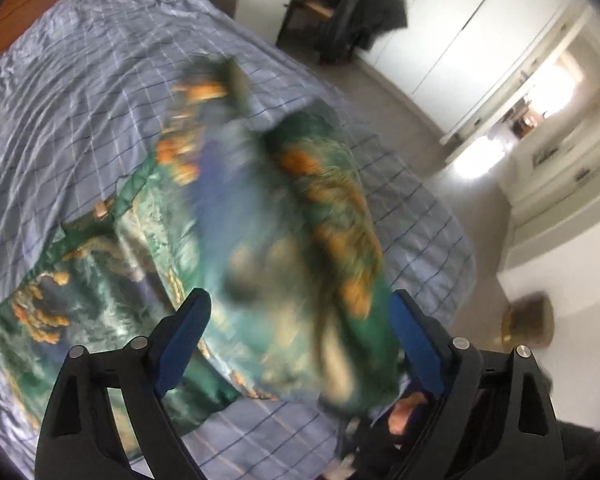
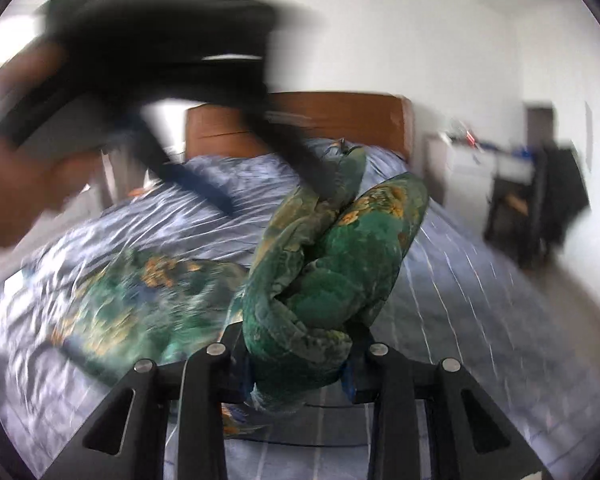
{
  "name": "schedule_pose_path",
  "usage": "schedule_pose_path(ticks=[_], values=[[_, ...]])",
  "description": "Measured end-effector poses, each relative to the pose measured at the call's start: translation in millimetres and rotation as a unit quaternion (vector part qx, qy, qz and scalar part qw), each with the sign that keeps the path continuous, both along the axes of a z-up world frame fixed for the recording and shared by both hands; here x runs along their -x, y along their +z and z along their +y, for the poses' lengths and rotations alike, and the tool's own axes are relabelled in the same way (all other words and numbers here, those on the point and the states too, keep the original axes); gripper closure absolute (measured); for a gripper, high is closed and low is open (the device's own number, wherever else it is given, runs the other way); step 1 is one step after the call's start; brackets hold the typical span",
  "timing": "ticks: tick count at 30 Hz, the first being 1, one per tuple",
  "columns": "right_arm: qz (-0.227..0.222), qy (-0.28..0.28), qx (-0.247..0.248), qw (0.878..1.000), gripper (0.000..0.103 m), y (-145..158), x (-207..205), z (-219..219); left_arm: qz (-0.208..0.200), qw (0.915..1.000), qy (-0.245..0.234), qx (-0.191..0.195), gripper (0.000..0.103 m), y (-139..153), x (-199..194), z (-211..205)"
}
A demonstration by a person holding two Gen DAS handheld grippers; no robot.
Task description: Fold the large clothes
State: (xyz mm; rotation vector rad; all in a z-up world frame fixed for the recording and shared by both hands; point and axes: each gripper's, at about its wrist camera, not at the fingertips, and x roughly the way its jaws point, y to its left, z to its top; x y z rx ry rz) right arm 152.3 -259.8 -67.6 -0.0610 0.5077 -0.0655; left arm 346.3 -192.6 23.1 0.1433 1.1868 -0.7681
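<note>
Our right gripper (image 2: 300, 360) clamps a bunch of the green satin garment with orange print (image 2: 324, 272) (blurred) above the blue checked bed (image 1: 80, 92); our left gripper (image 1: 300, 328) gapes wide.

Green garment (image 2: 332, 280) with orange-gold print; blue-grey checked bedsheet (image 1: 80, 92); brown headboard (image 2: 340, 116).

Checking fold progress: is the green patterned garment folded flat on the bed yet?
No. The green garment is bunched up and lifted, clamped in the right tool; only part of it lies on the bed.
</note>
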Motion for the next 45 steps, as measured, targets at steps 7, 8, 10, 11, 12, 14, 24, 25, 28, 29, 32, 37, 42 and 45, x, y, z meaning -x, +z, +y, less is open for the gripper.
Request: schedule_pose_path(ticks=[7, 8, 10, 11, 12, 14, 24, 25, 28, 29, 32, 37, 42, 45], values=[[-0.001, 0.119, 0.126, 0.985, 0.071, 3.2, 7.4, 82.2, -0.034, 0.9948, 0.033, -0.089, 0.012, -13.7, 14.1, 29.4], [-0.001, 0.129, 0.132, 0.983, 0.071, 3.8, 9.9, 87.9, -0.042, 0.9928, 0.045, -0.103, 0.018, -18.4, 13.9, 35.3], [0.001, 0.151, 0.136, 0.979, 0.071, 4.4, 13.5, 100.0, -0.039, 0.9913, 0.062, -0.109, 0.058, -26.4, 11.1, 48.7], [0.006, 0.154, 0.138, 0.978, 0.071, 3.9, 15.8, 103.9, -0.033, 0.9921, 0.069, -0.099, 0.065, -28.9, 8.7, 57.4], [0.013, 0.156, 0.135, 0.978, 0.070, 3.0, 11.7, 104.0, -0.027, 0.9930, 0.071, -0.090, 0.071, -30.5, 7.3, 65.0], [0.032, 0.163, 0.109, 0.980, 0.063, 2.9, 5.2, 97.7, -0.025, 0.9941, 0.076, -0.072, 0.074, -30.9, 5.6, 86.1], [0.107, 0.164, -0.084, 0.977, 0.047, 27.9, -35.8, 51.0, -0.027, 0.9846, 0.172, -0.019, 0.074, -45.1, -17.4, 240.8], [0.115, 0.162, -0.086, 0.976, 0.061, 24.6, -44.1, 51.9, -0.026, 0.9828, 0.182, -0.013, 0.074, -51.0, -18.7, 257.7], [0.154, 0.171, -0.114, 0.966, 0.069, 11.6, -75.7, 58.3, -0.015, 0.9788, 0.204, 0.001, 0.074, -71.2, -21.4, 289.6], [0.173, 0.176, -0.128, 0.961, 0.069, 1.1, -90.2, 65.7, -0.011, 0.9776, 0.210, 0.004, 0.073, -77.9, -22.9, 297.5], [0.208, 0.184, -0.139, 0.951, 0.069, -28.5, -116.7, 84.5, 0.001, 0.9746, 0.224, 0.011, 0.072, -100.7, -25.4, 318.8], [0.258, 0.175, -0.142, 0.940, 0.071, -73.2, -140.3, 107.9, 0.019, 0.9705, 0.239, 0.025, 0.068, -141.9, -25.0, 344.4], [0.288, 0.163, -0.137, 0.934, 0.071, -104.0, -146.9, 115.6, 0.031, 0.9647, 0.255, 0.060, 0.065, -171.5, -20.6, 362.7], [0.287, 0.163, -0.118, 0.936, 0.072, -106.7, -149.2, 118.9, 0.034, 0.9604, 0.265, 0.080, 0.063, -183.1, -17.6, 372.7]])
